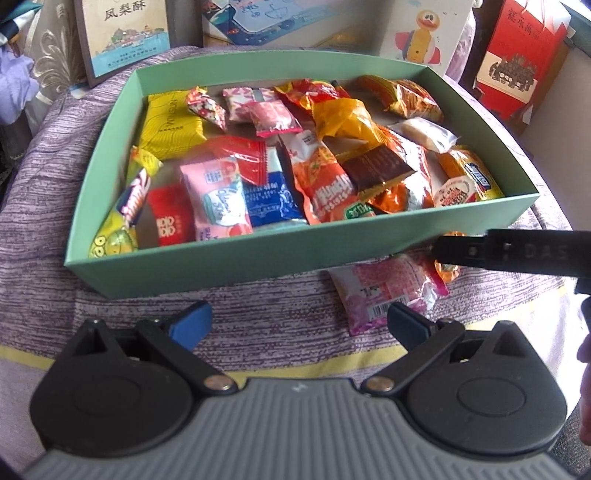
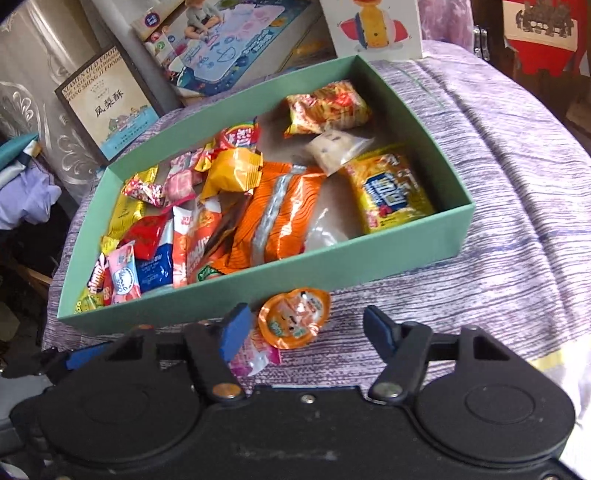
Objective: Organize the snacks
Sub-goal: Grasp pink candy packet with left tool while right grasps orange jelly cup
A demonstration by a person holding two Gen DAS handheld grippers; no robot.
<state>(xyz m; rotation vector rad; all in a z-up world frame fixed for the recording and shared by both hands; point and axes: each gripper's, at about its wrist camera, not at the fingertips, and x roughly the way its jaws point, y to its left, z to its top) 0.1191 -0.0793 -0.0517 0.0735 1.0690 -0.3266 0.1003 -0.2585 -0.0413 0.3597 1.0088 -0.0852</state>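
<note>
A green box (image 1: pixel 192 266) (image 2: pixel 332 266) on the purple cloth holds several wrapped snacks. Outside its near wall lie a pink packet (image 1: pixel 384 291) (image 2: pixel 255 356) and a round orange jelly cup (image 2: pixel 293 319) (image 1: pixel 448 267). My left gripper (image 1: pixel 299 325) is open and empty, low over the cloth in front of the box, with the pink packet by its right finger. My right gripper (image 2: pixel 301 332) is open, and the orange cup lies between its fingers, untouched. The right gripper's finger (image 1: pixel 509 253) reaches in from the right in the left wrist view.
Picture boxes (image 1: pixel 125 37) (image 2: pixel 107 107) and a duck card (image 1: pixel 421 33) (image 2: pixel 376 26) lean behind the green box. A red carton (image 1: pixel 517 59) stands at the back right. Bare purple cloth (image 2: pixel 517 184) lies right of the box.
</note>
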